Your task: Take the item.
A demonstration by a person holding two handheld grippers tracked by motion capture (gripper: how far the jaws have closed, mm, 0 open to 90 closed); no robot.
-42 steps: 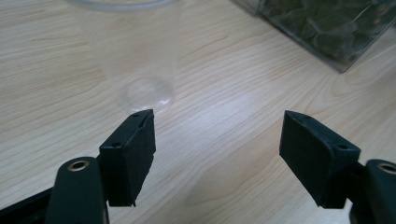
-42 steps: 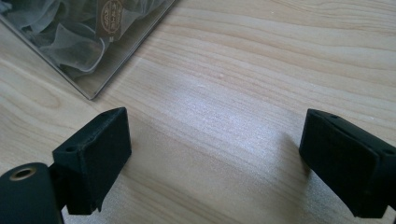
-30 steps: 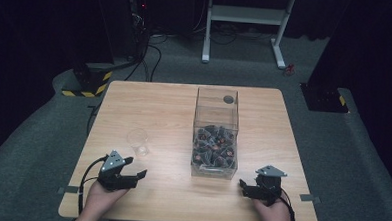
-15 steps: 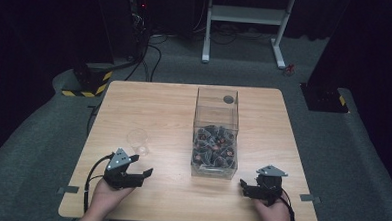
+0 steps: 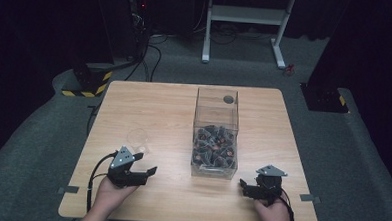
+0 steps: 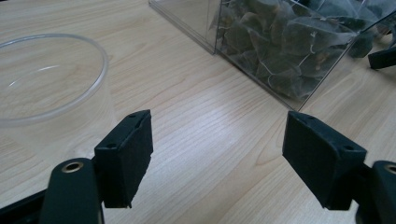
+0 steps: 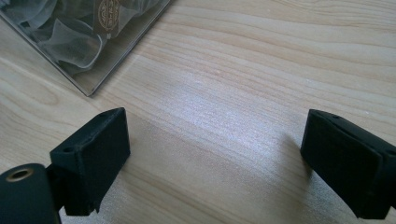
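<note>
both hand-held grippers rest spread and empty on the counter (image 5: 174, 114). left hand-held gripper (image 6: 217, 154) sits just beside the cup (image 6: 46, 88), which stands left of the box (image 5: 215, 134). close on the cup's wall gently so it doesn't tip.

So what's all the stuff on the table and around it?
Table: one, light wood, in the middle of the room.
Clear box: one, see-through, tall, standing right of the table's middle.
Tea bags: many, dark, piled in the bottom of the clear box.
Glass cup: one, see-through, empty as far as I can see, on the table just beyond the left gripper.
White frame: one, on the floor behind the table.
Striped block: one, black and yellow, on the floor by the table's far left corner.
Left gripper: one, black, jaws open, near the table's front left.
Right gripper: one, black, jaws open, near the front right.
Hands: two, holding the grippers.
</note>
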